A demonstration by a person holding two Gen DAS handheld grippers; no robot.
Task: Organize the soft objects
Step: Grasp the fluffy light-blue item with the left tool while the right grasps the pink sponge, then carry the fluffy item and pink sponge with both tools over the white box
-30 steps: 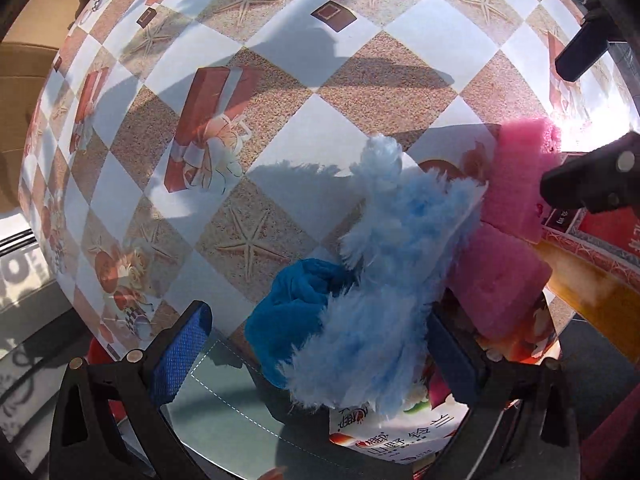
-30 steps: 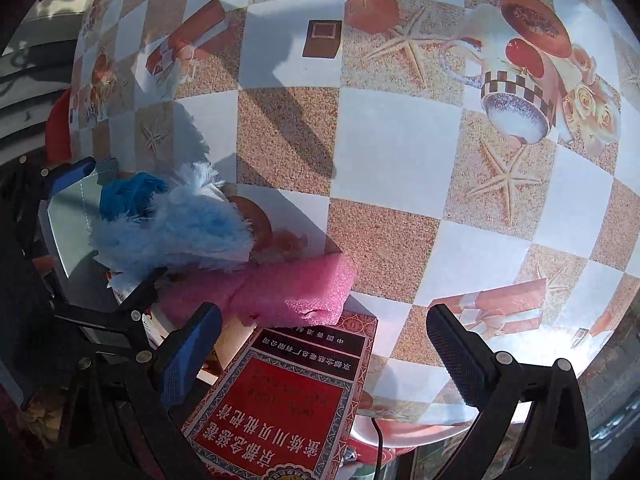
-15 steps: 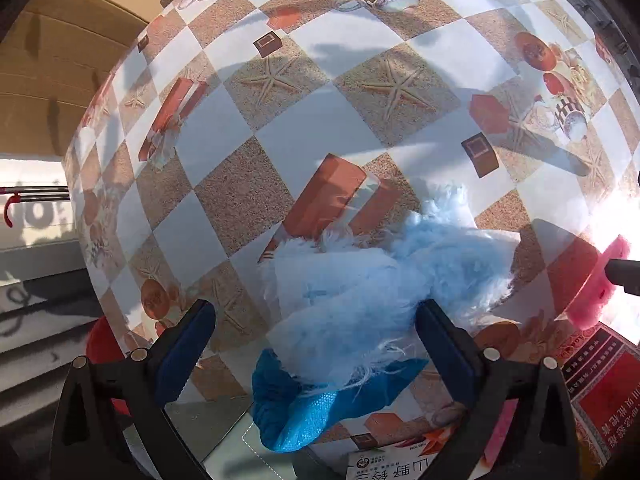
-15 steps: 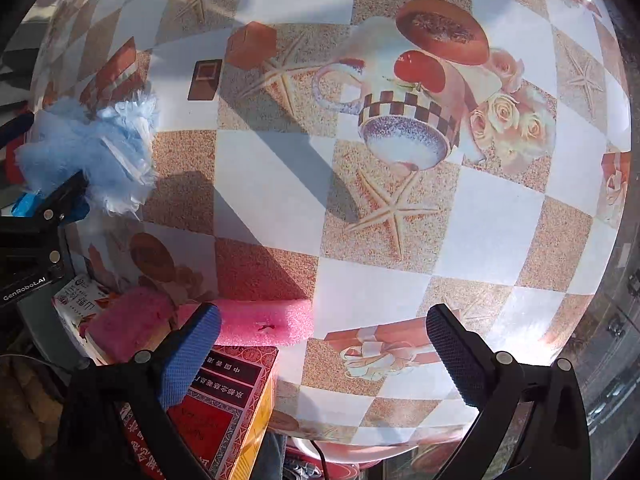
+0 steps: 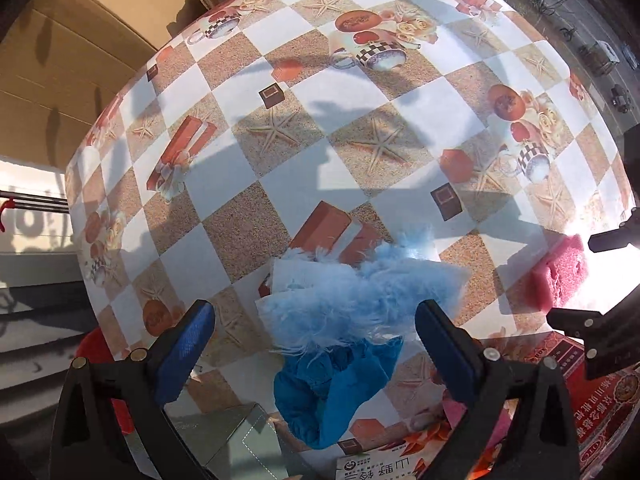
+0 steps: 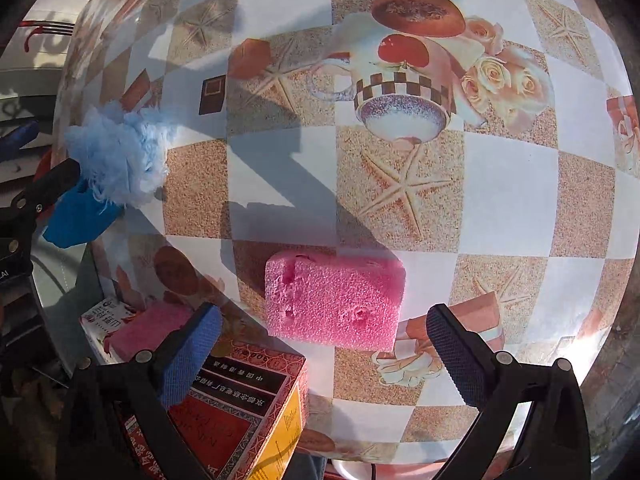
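Note:
A fluffy light-blue cloth (image 5: 360, 296) lies on the patterned table, partly over a darker blue cloth (image 5: 340, 380) near the table's front edge. My left gripper (image 5: 316, 352) is open, its fingers on either side of both cloths, touching neither. Both cloths show in the right wrist view at far left (image 6: 116, 160). A pink sponge (image 6: 334, 300) lies flat on the table just ahead of my open, empty right gripper (image 6: 324, 360). It also shows in the left wrist view (image 5: 558, 276). A second pink sponge (image 6: 148, 328) rests on a box at lower left.
A red and yellow printed box (image 6: 236, 412) sits under my right gripper at the table edge. A white printed box (image 5: 376, 464) lies below the blue cloths. The table (image 6: 500, 208) has a checkered cloth with printed cups and starfish. A cardboard wall (image 5: 80, 60) stands beyond it.
Both grippers have pulled back and tilted up, showing more table. The pink sponge now lies fully in front of my right gripper. The cloths lie where they were.

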